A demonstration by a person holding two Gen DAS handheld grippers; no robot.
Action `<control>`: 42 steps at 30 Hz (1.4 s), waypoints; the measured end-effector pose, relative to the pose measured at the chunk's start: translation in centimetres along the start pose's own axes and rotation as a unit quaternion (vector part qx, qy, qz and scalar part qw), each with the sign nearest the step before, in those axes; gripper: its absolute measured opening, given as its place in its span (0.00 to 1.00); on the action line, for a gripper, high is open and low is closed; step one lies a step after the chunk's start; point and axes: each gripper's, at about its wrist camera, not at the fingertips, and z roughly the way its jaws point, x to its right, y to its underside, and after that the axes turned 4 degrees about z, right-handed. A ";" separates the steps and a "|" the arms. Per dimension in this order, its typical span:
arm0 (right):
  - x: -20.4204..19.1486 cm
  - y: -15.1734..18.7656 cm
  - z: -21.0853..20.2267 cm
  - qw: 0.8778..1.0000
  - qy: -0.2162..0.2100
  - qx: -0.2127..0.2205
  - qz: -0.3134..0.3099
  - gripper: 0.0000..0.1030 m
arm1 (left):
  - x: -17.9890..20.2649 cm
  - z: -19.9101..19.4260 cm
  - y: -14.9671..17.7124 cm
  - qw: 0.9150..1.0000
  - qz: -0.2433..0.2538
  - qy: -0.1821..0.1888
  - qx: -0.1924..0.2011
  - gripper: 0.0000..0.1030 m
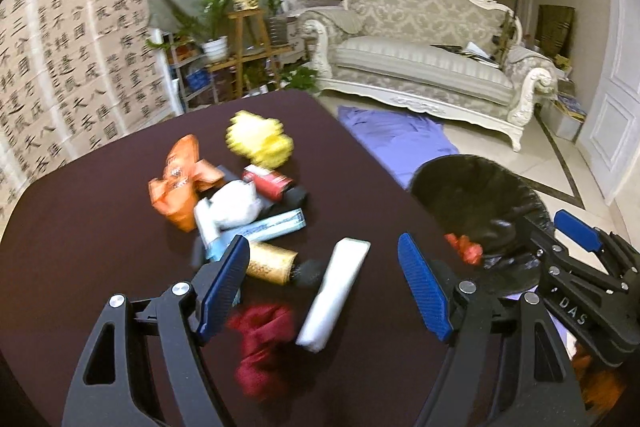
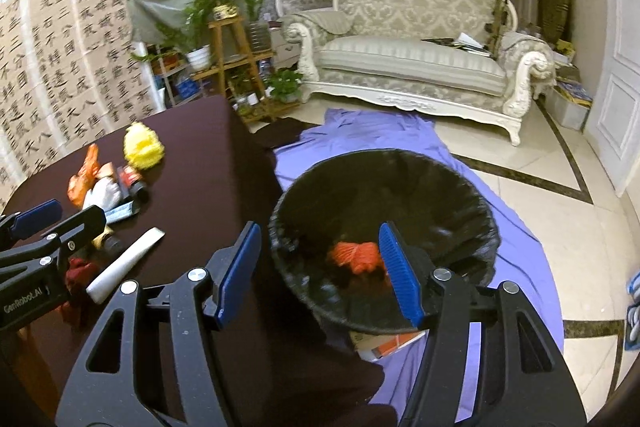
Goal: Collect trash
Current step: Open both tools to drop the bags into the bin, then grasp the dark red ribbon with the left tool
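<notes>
Several pieces of trash lie on the dark table (image 1: 80, 235): an orange wrapper (image 1: 180, 183), a yellow crumpled ball (image 1: 260, 139), a white bag (image 1: 230, 207), a gold tube (image 1: 272, 263), a white tube (image 1: 336, 291) and a dark red crumpled wrapper (image 1: 260, 339). My left gripper (image 1: 322, 247) hovers open above the white and gold tubes, holding nothing. Past the table's right edge stands a bin with a black liner (image 2: 400, 157), with orange trash (image 2: 356, 257) inside. My right gripper (image 2: 320, 231) is open and empty over the bin.
A purple cloth (image 2: 360, 131) covers the tiled floor under the bin, and a flat box (image 2: 384, 343) sticks out beneath it. An ornate sofa (image 2: 412, 59) stands behind, a wooden plant stand (image 2: 232, 59) to its left. Calligraphy sheets (image 1: 60, 59) hang beyond the table.
</notes>
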 end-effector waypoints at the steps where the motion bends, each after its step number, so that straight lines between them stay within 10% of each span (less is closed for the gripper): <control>1: -0.5 0.2 -0.1 1.000 -0.004 -0.002 -0.004 0.58 | -0.6 -0.2 0.4 1.000 -0.004 -0.005 -0.002 0.72; 18: -4.6 1.5 0.2 0.998 -0.038 -0.025 -0.042 0.59 | -4.7 0.8 5.2 0.998 -0.037 -0.015 -0.054 0.72; 28: -6.6 1.5 0.5 0.997 -0.049 -0.031 -0.057 0.59 | -4.7 1.0 6.5 0.996 -0.033 0.037 -0.072 0.25; 42: -13.2 2.3 1.7 0.988 -0.095 -0.063 -0.106 0.59 | -8.0 -1.4 6.3 0.998 -0.052 0.006 -0.042 0.25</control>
